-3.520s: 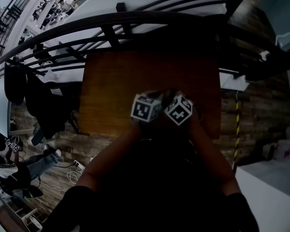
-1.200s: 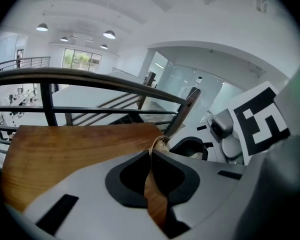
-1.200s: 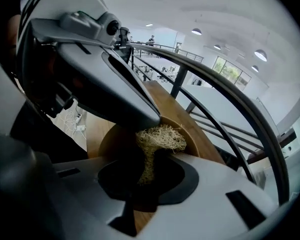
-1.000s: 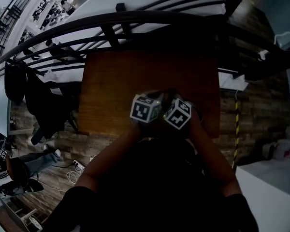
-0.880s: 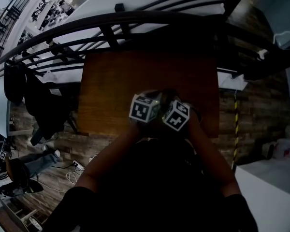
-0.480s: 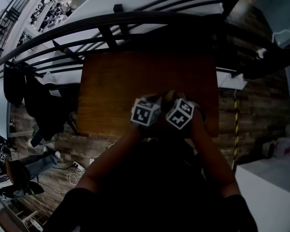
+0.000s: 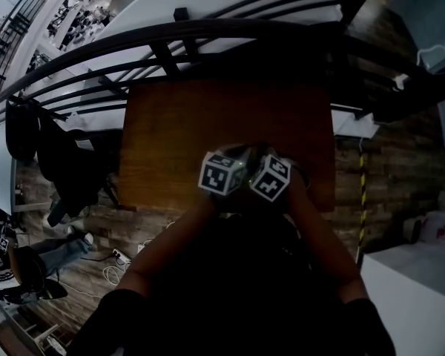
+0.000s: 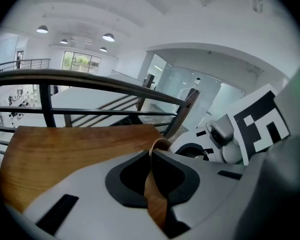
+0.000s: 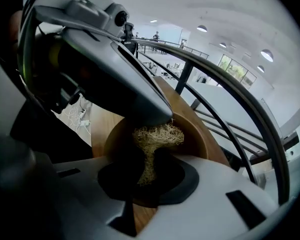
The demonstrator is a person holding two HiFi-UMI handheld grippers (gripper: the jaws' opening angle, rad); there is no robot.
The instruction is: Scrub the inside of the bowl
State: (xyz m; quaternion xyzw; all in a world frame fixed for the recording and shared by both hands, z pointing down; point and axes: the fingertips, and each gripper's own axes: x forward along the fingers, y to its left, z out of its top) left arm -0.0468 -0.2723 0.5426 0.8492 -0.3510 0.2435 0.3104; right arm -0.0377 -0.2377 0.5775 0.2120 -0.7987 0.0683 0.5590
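The wooden bowl [image 9: 202, 134] sits on the wooden table [image 7: 222, 117]. In the left gripper view my left gripper [image 8: 153, 156] is shut on the bowl's thin rim [image 8: 157, 194]. My right gripper [image 9: 149, 164] points steeply down into the bowl. It is shut on a straw-coloured fibrous scrubber [image 9: 157, 134], whose tuft lies against the inner wall. The left gripper's body [image 9: 115, 69] hangs just above the tuft. In the dark head view only the left marker cube [image 7: 222, 173] and the right marker cube [image 7: 270, 178] show, side by side. They hide the bowl there.
A dark metal railing [image 7: 208, 32] runs along the table's far edge, with a drop to a lower floor beyond it. A chair back [image 8: 182, 116] stands past the table's far corner. Wood flooring with a cable and power strip [image 7: 119, 254] lies left of the table.
The two marker cubes stay close together over the near part of the table. The right one has only wobbled slightly beside the left one.
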